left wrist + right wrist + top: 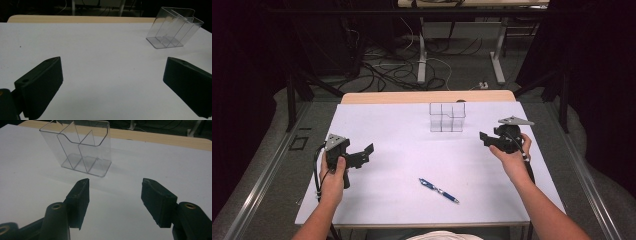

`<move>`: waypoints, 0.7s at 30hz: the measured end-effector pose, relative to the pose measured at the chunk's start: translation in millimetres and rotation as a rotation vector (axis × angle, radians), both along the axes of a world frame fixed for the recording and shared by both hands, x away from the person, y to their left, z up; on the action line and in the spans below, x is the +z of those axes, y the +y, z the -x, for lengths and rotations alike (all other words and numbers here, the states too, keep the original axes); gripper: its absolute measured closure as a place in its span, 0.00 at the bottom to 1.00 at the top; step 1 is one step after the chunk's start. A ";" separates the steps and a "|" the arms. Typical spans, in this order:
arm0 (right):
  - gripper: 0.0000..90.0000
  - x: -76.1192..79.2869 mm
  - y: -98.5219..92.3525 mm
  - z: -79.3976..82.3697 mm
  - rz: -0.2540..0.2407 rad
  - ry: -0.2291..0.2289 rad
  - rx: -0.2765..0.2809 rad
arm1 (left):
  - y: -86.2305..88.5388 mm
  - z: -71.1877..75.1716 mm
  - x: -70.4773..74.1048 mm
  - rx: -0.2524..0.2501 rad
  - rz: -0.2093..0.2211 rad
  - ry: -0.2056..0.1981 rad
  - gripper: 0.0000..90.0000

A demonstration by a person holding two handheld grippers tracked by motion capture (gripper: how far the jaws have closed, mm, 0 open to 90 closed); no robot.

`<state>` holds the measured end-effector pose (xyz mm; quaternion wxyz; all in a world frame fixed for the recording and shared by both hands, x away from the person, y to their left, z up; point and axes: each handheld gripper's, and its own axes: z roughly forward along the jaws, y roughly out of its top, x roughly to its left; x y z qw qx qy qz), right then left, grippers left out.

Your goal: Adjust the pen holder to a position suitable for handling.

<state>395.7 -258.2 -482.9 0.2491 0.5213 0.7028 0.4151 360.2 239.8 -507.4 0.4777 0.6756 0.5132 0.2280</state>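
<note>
While I hold my right gripper (486, 138) over the right side of the white table (402, 150), its jaws stand part open with nothing between them; matte black blocks, finely ribbed on their inner faces, with brass-coloured screw heads behind them in the right gripper view; bare white surface shows through the gap. Ahead of those jaws stands the clear plastic organizer (80, 150), near but apart from them; glassy, thin-walled, boxy, split by upright dividers into compartments, its front wall cut lower with rounded corners; it sits upright towards the far edge of the table, just short of the strip of pale wood (427, 96) that runs along that edge. My left gripper (364, 154) hovers over the left side, jaws wide apart and gripping nothing; two chunky ribbed wedges in the left gripper view, smooth white sheet between them, the organizer off to their far right. Nearer to me lies the blue pen (439, 190), slim, glossy, lying slantwise on the sheet, well apart from both grippers; plenty of flat room around it on every side. The near edge of the table runs just below my forearms; beyond the far edge, dark floor with cables and metal table legs.
</note>
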 end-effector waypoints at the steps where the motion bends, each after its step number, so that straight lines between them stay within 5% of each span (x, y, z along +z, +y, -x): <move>1: 0.44 2.5 1.8 -2.2 0.008 0.002 0.004 | 0.0 0.0 0.0 -0.001 0.001 0.001 0.03; 21: 0.57 48.2 35.0 -52.7 0.068 0.046 0.000 | 0.8 -0.8 -0.7 -0.004 0.007 0.009 0.03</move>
